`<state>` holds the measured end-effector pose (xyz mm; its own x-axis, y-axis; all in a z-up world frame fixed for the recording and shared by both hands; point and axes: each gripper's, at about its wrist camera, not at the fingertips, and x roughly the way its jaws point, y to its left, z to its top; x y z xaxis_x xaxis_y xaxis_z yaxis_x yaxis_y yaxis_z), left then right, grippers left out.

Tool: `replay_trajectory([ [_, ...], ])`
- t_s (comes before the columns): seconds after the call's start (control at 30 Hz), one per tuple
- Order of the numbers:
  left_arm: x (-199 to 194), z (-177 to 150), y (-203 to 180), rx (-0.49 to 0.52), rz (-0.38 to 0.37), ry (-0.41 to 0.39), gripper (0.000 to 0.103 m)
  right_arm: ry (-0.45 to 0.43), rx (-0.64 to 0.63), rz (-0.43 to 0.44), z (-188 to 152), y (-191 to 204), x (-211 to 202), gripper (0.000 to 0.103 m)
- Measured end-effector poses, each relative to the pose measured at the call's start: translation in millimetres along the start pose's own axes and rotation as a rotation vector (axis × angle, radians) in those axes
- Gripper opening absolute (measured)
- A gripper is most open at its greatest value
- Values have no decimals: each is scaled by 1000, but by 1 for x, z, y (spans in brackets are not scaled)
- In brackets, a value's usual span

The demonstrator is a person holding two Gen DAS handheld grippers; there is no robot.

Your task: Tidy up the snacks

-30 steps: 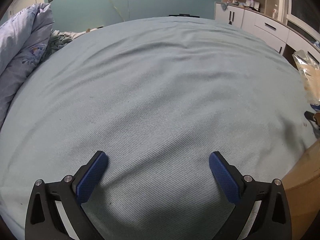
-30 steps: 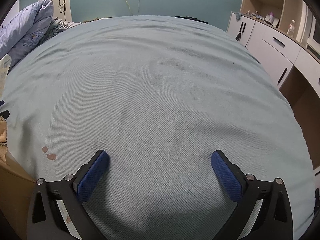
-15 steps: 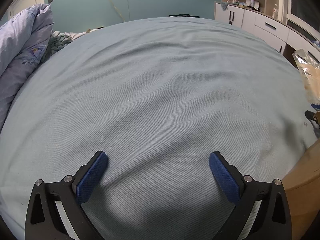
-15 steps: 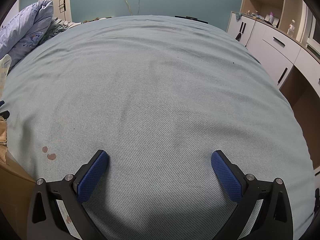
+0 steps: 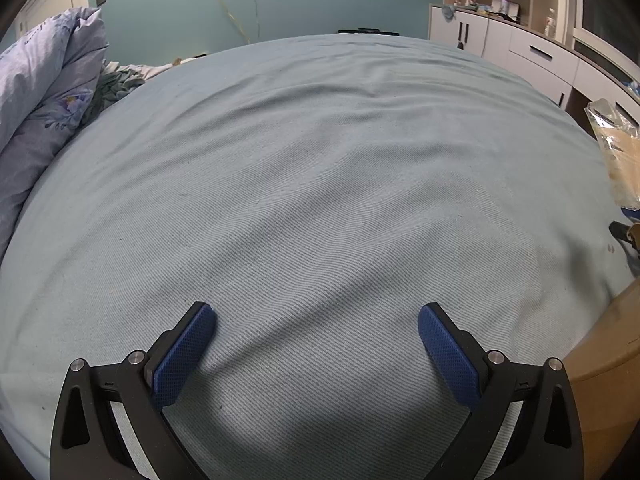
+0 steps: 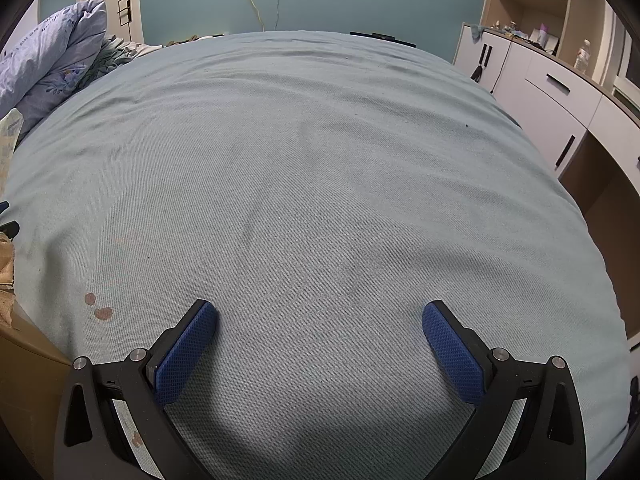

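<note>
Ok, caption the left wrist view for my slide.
Open left gripper with blue textured pads above a pale blue woven bedsheet; clear plastic snack bag and brown cardboard box at right.

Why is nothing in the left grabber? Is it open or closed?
Open. The left gripper has its two blue pads spread wide apart, with only the blue bedsheet showing between them.

Open bedsheet ahead, clutter only at the edges

The pale blue bedsheet (image 5: 320,200) lies bare ahead of both wide-spread grippers. A bunched quilt (image 5: 44,100) blocks the far left; a brown box (image 5: 608,380), with what may be a snack bag (image 5: 618,160) beyond it, stands between the two; white cabinets (image 6: 560,100) bound the right.
</note>
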<state>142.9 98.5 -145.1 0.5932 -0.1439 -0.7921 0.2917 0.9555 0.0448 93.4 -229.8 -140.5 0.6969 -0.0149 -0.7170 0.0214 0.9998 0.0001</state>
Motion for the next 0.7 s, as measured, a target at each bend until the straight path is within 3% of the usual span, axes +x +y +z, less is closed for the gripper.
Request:
replay_trajectory([
  [0.7, 1, 0, 1, -1, -3, 0, 103, -2, 0, 0, 0, 0, 1, 103],
])
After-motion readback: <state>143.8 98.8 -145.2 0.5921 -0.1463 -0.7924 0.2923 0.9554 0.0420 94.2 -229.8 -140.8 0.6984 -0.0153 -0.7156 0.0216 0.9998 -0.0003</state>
